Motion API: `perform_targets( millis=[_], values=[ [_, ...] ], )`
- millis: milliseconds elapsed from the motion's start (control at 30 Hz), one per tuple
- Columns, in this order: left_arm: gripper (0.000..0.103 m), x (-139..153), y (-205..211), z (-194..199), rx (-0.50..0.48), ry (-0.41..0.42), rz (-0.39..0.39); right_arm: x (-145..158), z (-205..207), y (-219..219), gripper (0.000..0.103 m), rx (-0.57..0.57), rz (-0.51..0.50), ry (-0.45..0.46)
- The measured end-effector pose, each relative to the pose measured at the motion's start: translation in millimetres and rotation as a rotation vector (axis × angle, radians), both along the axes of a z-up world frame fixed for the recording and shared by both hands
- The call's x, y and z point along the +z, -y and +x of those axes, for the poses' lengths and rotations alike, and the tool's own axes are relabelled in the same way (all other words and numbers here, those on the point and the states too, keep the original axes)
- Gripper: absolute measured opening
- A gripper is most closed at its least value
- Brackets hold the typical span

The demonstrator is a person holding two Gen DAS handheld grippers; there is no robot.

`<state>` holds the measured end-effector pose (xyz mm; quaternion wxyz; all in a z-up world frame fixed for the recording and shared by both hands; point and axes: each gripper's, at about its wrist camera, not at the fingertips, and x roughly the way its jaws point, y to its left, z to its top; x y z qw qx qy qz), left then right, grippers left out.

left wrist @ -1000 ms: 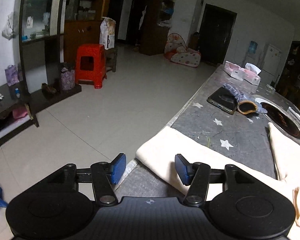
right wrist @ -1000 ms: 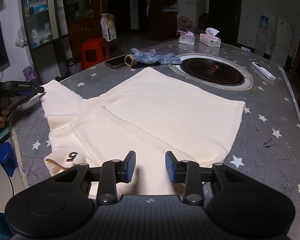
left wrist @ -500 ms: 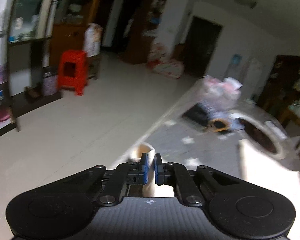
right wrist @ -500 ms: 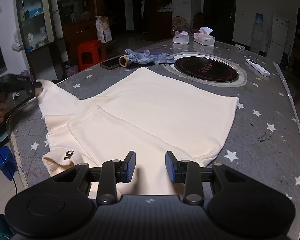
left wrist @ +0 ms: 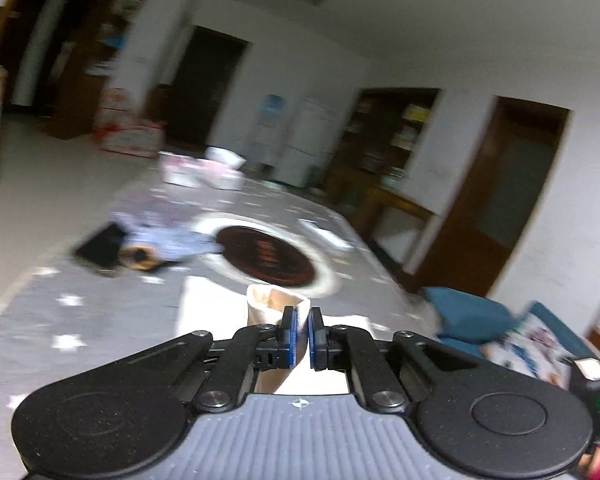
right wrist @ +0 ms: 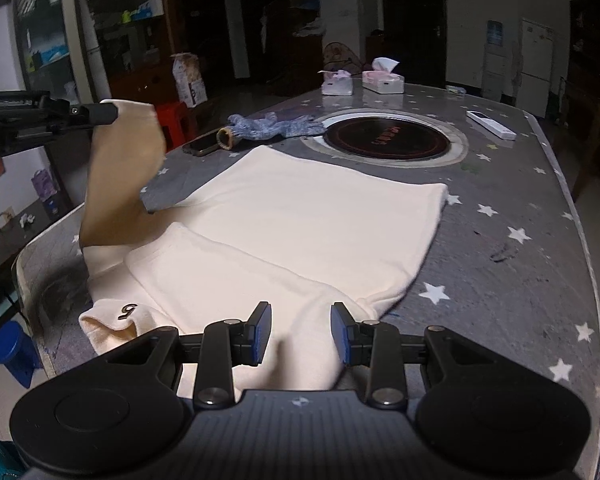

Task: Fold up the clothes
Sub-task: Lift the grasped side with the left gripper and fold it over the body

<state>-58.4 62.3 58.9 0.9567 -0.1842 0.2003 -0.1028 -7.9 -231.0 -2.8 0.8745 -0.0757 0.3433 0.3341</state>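
The left gripper (left wrist: 303, 334) is raised above the table (right wrist: 512, 280), its jaws pinched on the sleeve (right wrist: 120, 168) of the cream top (right wrist: 300, 216); the sleeve hangs from it in a steep drape. The rest of the top lies flat (a "5" shows on the near cuff). The right gripper (right wrist: 300, 338) hovers low over the near hem, jaws apart, gripping nothing.

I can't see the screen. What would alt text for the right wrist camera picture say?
A cream garment lies spread on a grey star-patterned table, its left sleeve lifted by the left gripper. The right gripper is open just above the near edge. A blue glove lies beyond.
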Motion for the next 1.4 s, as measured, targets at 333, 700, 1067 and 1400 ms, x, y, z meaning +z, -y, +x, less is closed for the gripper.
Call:
perform_targets(
  millis=[333,700,1067,1400],
  values=[
    [0.006,-25,77,29,-0.277,-0.056,-0.019,-2,3,32,0.032,-0.077,0.048,-0.018],
    [0.014,-71,103,38,-0.434,-0.207,0.02,-1,6,41,0.032,-0.108,0.062,-0.018],
    [0.02,-71,48,16,-0.326,-0.201,0.051,5,7,12,0.032,-0.029,0.044,0.0],
    [0.024,-80,-16,25,-0.137,-0.246,0.11,-2,9,-35,0.032,0.085,0.01,0.021]
  ],
)
